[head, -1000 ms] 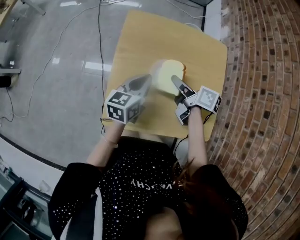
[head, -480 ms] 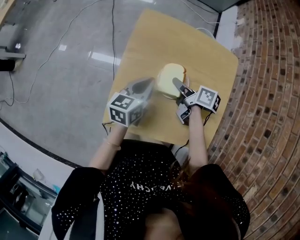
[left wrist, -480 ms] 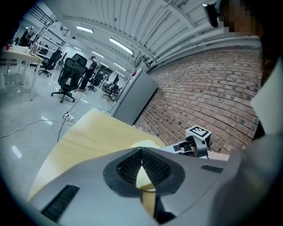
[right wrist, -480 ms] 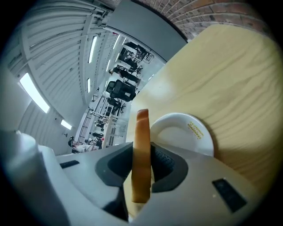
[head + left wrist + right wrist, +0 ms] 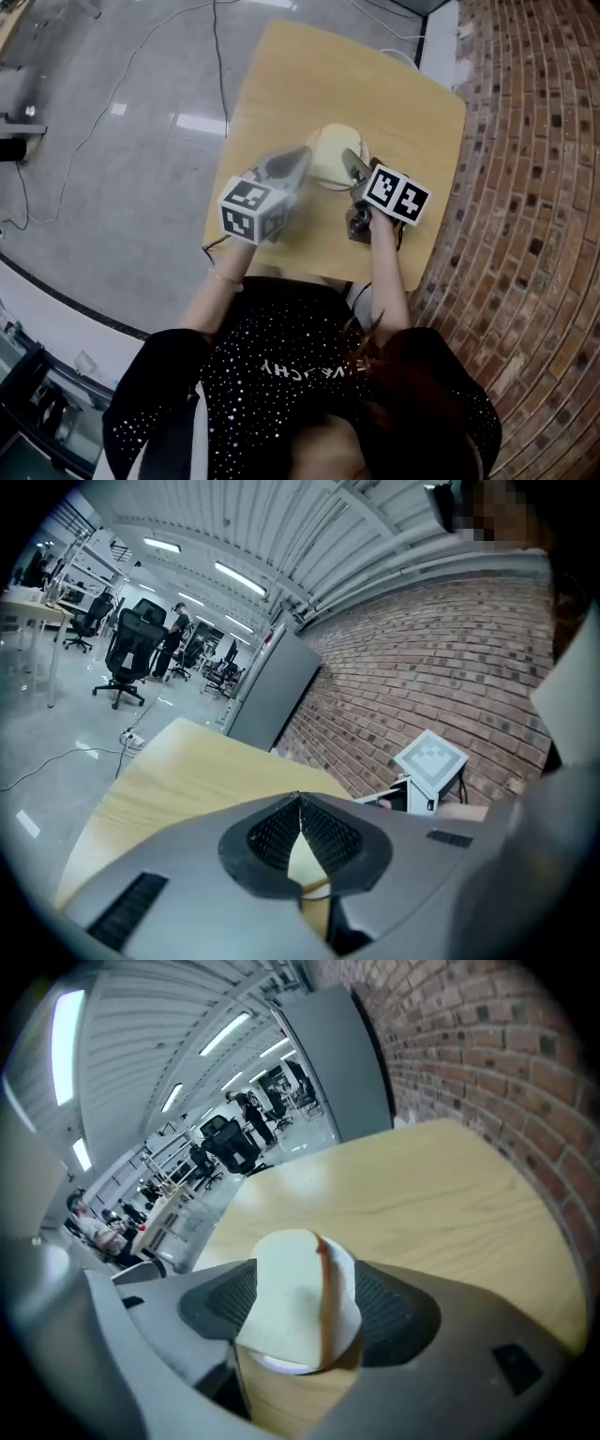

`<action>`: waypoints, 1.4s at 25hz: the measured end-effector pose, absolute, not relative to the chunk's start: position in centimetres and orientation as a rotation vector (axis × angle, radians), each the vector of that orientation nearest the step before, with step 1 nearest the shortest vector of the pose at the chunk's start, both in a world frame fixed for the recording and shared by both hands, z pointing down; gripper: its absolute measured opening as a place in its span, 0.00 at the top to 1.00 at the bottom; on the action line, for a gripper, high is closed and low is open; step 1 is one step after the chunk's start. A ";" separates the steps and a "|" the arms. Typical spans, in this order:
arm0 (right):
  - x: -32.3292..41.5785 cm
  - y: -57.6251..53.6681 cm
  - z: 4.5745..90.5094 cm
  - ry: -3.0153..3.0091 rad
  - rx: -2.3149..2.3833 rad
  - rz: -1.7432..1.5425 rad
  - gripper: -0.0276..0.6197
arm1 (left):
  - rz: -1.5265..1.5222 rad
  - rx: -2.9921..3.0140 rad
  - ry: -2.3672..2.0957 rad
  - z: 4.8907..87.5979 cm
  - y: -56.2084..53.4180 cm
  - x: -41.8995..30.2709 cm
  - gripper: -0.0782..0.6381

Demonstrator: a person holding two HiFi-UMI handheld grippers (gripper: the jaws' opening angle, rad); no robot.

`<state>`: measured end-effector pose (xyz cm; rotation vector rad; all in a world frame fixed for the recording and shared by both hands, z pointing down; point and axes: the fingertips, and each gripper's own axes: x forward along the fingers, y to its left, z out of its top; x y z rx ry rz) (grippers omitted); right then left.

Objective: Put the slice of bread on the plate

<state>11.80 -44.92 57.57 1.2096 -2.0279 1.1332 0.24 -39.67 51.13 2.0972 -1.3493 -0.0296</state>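
Now at the wooden table point(image 5: 375, 84), your right gripper point(image 5: 305, 1307) has its jaws spread wide, having just been opening. The slice of bread point(image 5: 291, 1297) sits between them, tilted up on edge with its brown crust showing. The slice leans toward one jaw, and its lower end rests on the small white plate point(image 5: 281, 1365) near the table's middle. Your left gripper point(image 5: 300, 803) hangs just beside the plate, above the tabletop, its jaw tips together and nothing between them. Brick wall runs along the table's far side.
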 end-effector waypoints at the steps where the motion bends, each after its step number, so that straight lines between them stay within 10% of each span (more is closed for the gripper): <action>1: 12.5 -45.3 56.7 -2.047 1.273 1.046 0.48 | -0.020 2.103 -1.352 51.2 -39.7 0.4 0.88; 8: 10.9 -44.6 52.3 -2.352 1.190 0.770 0.50 | 0.076 2.181 -1.366 51.9 -40.6 2.0 0.88; 11: 11.5 -44.3 52.0 -2.305 1.275 0.628 0.93 | 0.079 2.213 -1.364 51.6 -40.8 2.4 0.88; 35: 11.8 -40.5 49.4 -2.399 1.331 0.531 0.94 | 0.085 2.308 -1.396 49.8 -39.5 5.8 0.88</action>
